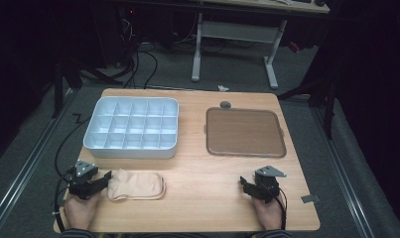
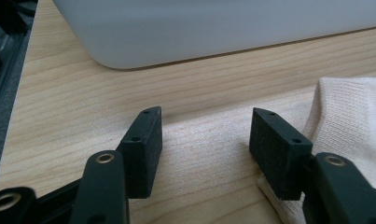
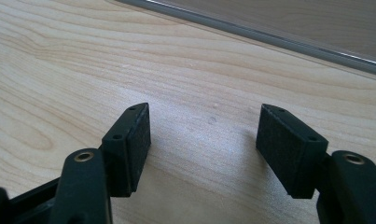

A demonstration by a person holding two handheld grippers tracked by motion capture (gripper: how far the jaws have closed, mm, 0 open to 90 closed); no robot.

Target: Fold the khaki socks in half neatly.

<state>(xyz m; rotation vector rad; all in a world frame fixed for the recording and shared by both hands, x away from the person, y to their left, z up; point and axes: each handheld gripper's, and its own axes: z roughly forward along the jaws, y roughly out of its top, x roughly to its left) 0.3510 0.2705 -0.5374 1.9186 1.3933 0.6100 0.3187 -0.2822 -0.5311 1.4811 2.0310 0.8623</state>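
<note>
One beige knitted cloth bundle [image 1: 136,185], near left on the light wooden worktop [image 1: 212,173], just beside the left gripper [image 1: 107,178]; fingers wide, empty. To grasp well: shift right until both fingers straddle the cloth's edge, then close. One right gripper [image 1: 243,183], near right, fingers wide, empty. Farther: one white fifteen-compartment plastic organiser [image 1: 133,126], left; one brown square tray [image 1: 244,131], right.
</note>
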